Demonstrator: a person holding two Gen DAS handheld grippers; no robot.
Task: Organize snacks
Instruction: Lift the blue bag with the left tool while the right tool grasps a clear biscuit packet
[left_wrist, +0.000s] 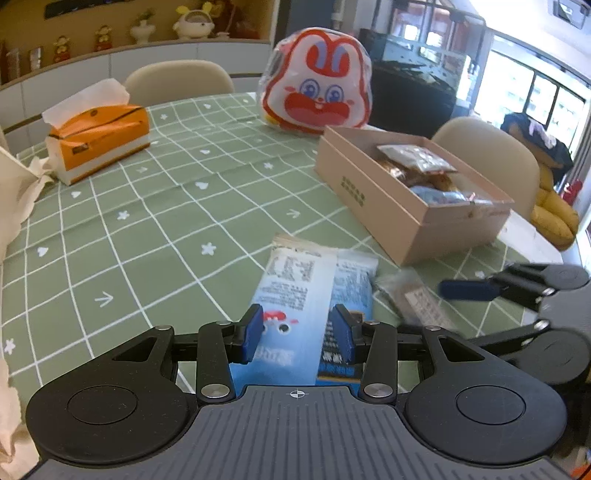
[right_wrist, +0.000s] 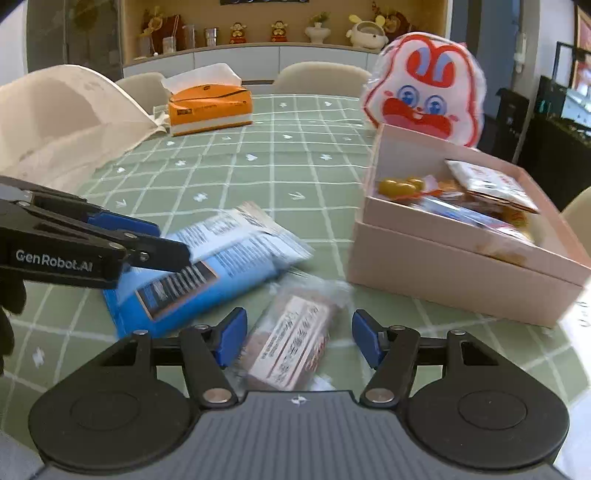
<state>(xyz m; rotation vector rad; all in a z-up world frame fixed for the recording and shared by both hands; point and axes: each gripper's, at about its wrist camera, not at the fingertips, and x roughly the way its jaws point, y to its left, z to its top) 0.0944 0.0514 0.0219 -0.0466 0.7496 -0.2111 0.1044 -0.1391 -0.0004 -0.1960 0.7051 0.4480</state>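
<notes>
Left wrist view: pink box (left_wrist: 373, 206) standing open on the green checked tablecloth (left_wrist: 147, 229), already loaded with several wrapped snacks (left_wrist: 421, 166). Just in front of the box, two items not yet stowed: a blue snack packet (left_wrist: 295, 295) and, right of it, a small clear-wrapped brown bar (left_wrist: 413, 299). Left gripper (left_wrist: 298, 334) straddling the near end of the blue packet, pads close on both sides; contact impossible to confirm, so grasped or merely bracketed: cannot tell. Rabbit-face bag (left_wrist: 317, 81) upright behind the box, orange tissue pack (left_wrist: 99, 140) far left of it.

Right wrist view: same box (right_wrist: 461, 266) at the right, partly filled. Left of the box, the brown bar (right_wrist: 291, 339) lying between the pads of the right gripper (right_wrist: 299, 341), a gap showing at the right pad, so released, not clamped. Blue packet (right_wrist: 207, 266) farther left, under the tip of the other gripper.

Judged progress: mostly done, two snacks left to box.
</notes>
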